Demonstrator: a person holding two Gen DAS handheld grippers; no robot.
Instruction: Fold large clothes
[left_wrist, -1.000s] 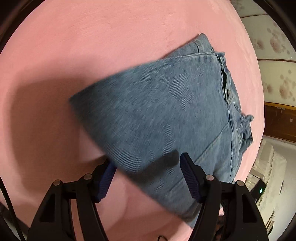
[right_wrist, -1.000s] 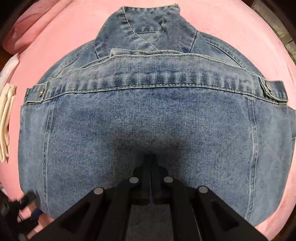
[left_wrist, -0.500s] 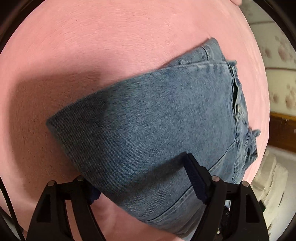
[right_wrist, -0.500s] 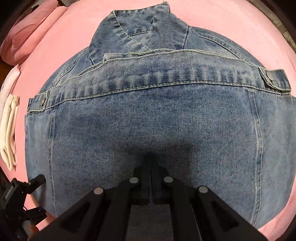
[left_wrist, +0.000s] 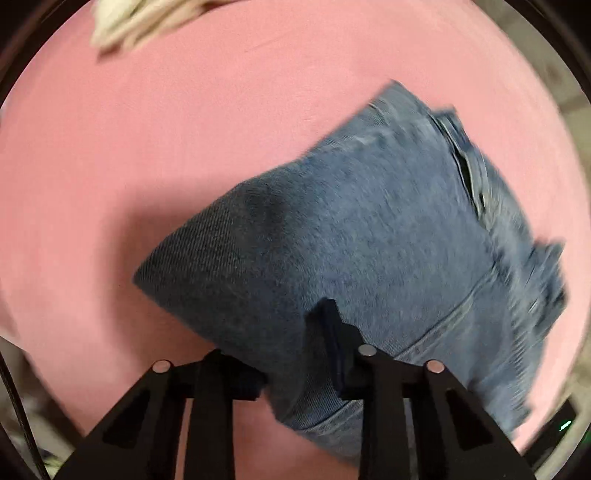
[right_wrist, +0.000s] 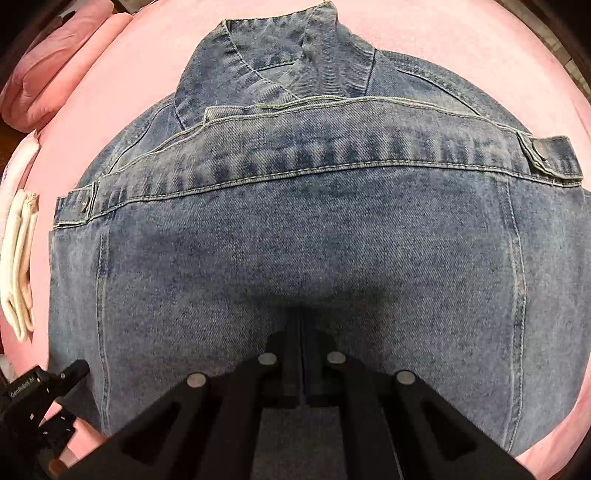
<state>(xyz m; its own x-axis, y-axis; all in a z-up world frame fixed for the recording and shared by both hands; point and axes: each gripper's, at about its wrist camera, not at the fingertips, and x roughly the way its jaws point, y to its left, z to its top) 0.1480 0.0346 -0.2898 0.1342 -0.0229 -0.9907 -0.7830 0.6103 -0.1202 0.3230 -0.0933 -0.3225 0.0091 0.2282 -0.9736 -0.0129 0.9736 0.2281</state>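
A blue denim jacket (right_wrist: 295, 229) lies folded on a pink bed cover (left_wrist: 147, 147), collar at the far end. In the left wrist view the jacket (left_wrist: 369, 240) shows a folded corner, blurred by motion. My left gripper (left_wrist: 291, 354) is closing on that edge: one finger sits under the fold, the other (left_wrist: 332, 332) lies on top, with denim pinched between them. My right gripper (right_wrist: 303, 332) is shut, its tips pointing down onto the middle of the jacket's back panel. Part of the left gripper's body (right_wrist: 44, 398) appears at the jacket's left edge in the right wrist view.
A white cloth (right_wrist: 20, 258) lies on the cover left of the jacket, and also shows as a white cloth (left_wrist: 147, 18) at the top of the left view. Pink pillows (right_wrist: 55, 62) sit at the far left. The bed's edge and floor (left_wrist: 565, 406) are at lower right.
My left jaws went from wide apart to pinched on the jacket's folded edge, and the hand shifted so the white cloth came into its view. The right gripper stayed put.
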